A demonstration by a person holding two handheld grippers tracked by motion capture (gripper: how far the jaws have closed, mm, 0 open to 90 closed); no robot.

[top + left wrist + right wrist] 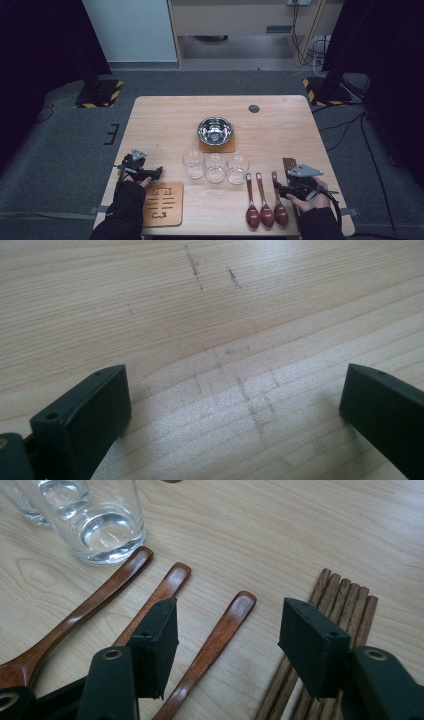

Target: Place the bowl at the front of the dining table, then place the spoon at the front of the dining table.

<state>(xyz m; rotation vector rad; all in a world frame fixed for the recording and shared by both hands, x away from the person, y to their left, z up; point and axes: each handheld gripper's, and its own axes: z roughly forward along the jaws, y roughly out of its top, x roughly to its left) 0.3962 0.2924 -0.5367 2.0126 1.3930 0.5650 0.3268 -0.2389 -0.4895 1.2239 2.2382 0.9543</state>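
Your right claw (227, 645) stands part open with the handle of the rightmost wooden spoon (212, 647) running up between its jaws. Neither pad presses on the handle, so nothing is gripped yet. That framing looks deliberate: you seem to have lined the jaws up on either side of the handle so that closing them would pinch it across its narrow width. The bundle of wooden chopsticks (320, 645) lies just beyond the right-hand jaw, and the middle spoon (170, 582) just outside the left-hand one, so the gap is tight on both sides.

In the high view the three spoons lie side by side, bowls toward you and handles pointing away, which leaves the slim ends free to grasp.

Your left claw (235, 410) hangs wide open over bare bench (210, 315), holding nothing, beside the wooden mat (162, 204).

Farther off stand three empty glasses (215, 167) in a row, and behind them the steel bowl (215, 130) on its coaster (217, 147), probably where the spoon is bound.
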